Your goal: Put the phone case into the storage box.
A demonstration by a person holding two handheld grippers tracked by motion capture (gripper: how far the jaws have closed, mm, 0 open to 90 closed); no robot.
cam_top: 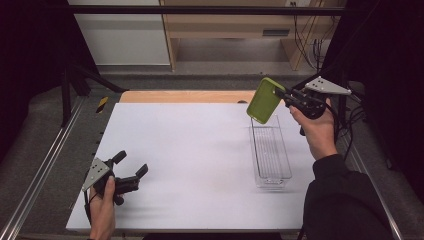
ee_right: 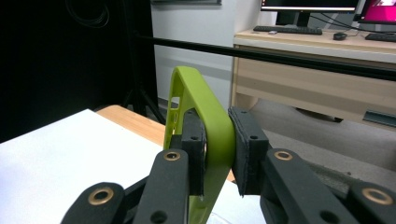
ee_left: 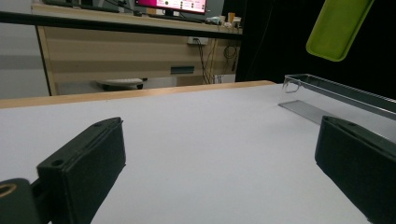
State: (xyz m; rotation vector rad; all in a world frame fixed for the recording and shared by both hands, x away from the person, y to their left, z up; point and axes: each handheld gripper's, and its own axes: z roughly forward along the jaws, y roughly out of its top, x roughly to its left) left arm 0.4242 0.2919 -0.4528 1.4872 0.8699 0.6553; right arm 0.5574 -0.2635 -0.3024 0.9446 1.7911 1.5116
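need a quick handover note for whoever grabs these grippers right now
Right gripper: shut on the green phone case, held in the air above the far end of the clear tray.
Left gripper: open, holding nothing, low over the white table near its front left corner.
Done: case is picked up.
Left: probably lowering the case into the tray, which looks empty, then releasing.
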